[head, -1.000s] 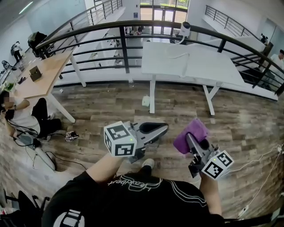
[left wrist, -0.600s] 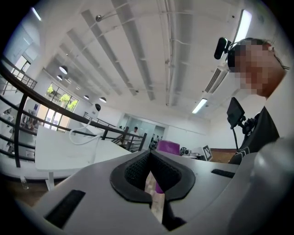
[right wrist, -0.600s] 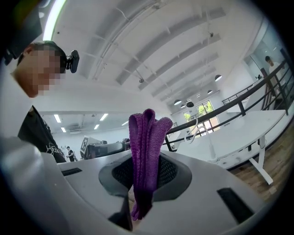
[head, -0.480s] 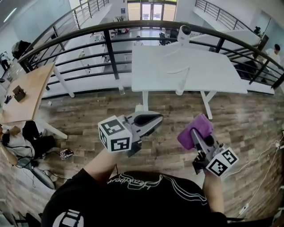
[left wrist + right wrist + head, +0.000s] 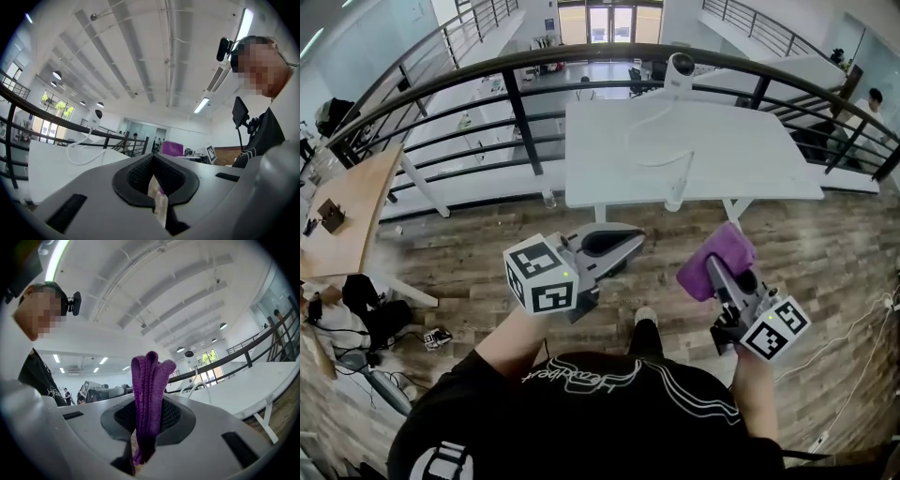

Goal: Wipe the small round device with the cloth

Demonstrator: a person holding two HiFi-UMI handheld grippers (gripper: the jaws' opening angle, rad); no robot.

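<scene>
The small round device is white with a dark lens and stands at the far edge of a white table, with a white cable trailing from it. It also shows far off in the left gripper view and in the right gripper view. My left gripper is shut and empty, held level short of the table; its jaws meet with nothing between them. My right gripper is shut on a folded purple cloth, which stands up from the jaws.
A black railing curves behind and to the left of the table. A wooden desk stands at the left, with cables and gear on the plank floor below it. A person sits far right. My shoe shows below.
The white table and the round device have come nearer and more to the middle of the head view. Both grippers kept their pose, the right one still holding the cloth.
</scene>
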